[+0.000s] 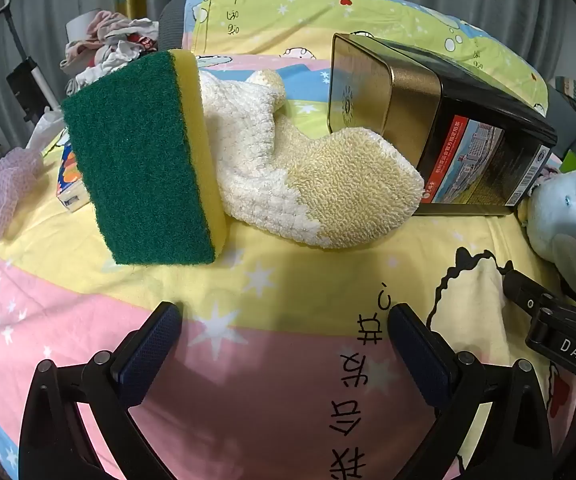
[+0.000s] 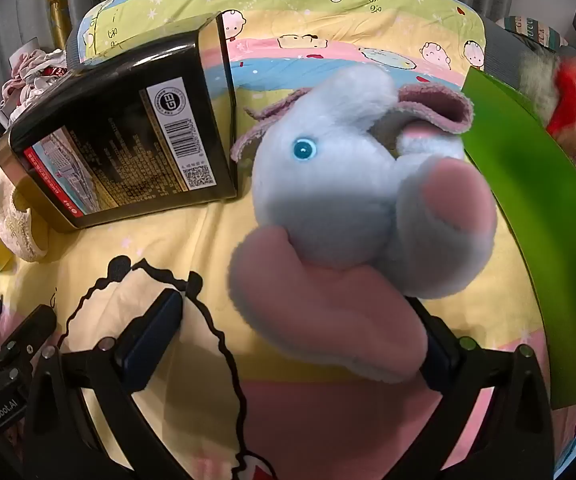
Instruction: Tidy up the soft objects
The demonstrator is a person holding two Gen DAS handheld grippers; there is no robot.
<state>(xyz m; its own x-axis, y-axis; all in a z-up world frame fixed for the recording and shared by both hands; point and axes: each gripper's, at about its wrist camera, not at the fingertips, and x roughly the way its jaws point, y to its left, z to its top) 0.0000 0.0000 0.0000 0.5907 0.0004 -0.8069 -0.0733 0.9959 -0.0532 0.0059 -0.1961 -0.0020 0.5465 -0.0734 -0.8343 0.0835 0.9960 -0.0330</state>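
Surface: a bed under a cartoon-print sheet (image 1: 288,272) in pink, yellow and blue bands, grey curtains behind.

Left wrist view, gripper: the left gripper (image 1: 284,340) hangs low over the sheet, jaws spread wide, nothing between them.

Left wrist view, soft things: a green-and-yellow sponge (image 1: 144,156) stands on edge, tilted, its long axis running top to bottom. Touching its yellow side lies a fluffy cream mitt (image 1: 299,176), stretched left to right, its rounded end against the tipped black-and-gold tin (image 1: 439,128).

Right wrist view, gripper: the right gripper (image 2: 299,332) is open; the plush elephant's pink ear lies across the gap and against the right finger, but whether it is pinched I cannot tell.

Right wrist view, toy: the plush elephant (image 2: 347,176) sits just right of the tin, face toward the camera and a little left, beside a green panel (image 2: 527,208).

Progress: early, by my judgement; sponge, mitt and elephant all lie loose on the sheet.
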